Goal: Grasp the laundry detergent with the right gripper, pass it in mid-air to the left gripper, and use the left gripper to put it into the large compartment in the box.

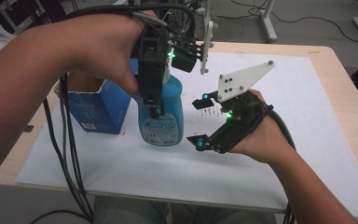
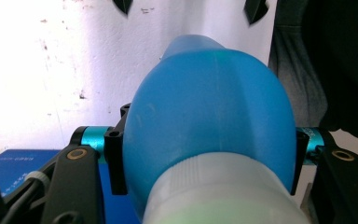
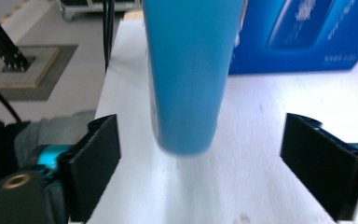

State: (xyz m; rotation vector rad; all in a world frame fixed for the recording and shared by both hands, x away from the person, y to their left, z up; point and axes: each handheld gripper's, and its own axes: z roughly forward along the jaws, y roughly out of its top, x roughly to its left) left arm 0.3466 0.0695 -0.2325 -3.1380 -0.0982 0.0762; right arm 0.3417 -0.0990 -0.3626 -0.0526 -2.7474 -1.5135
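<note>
Above the white mat near the counter's middle, the bottle (image 1: 161,116) hangs upright, its base apparently just off the surface in the right gripper view, where a soft shadow lies beneath it. It is blue plastic with a pale cap end and a label low on its front. The left gripper (image 1: 153,95) comes down on it from above, and its fingers (image 2: 115,158) pinch the bottle's shoulders from both sides just below the cap, a hold that keeps the body plumb and leaves the lower half free for a second grasp. The right gripper (image 1: 201,122) waits just beside the bottle at its lower half, turned sideways, its fingers (image 3: 95,163) spread wide with the bottle's base between them but touching neither; that stance looks like readiness to take over or steady the bottle, so the step in hand is probably a handover or a guided set-down. Behind and to the left stands a blue box (image 1: 98,105), open at the top, near the bottle but apart from it, likely the carton it belongs to. Black cables (image 1: 67,154) trail from the left gripper off the counter (image 1: 340,88) edge, clear of the work.
</note>
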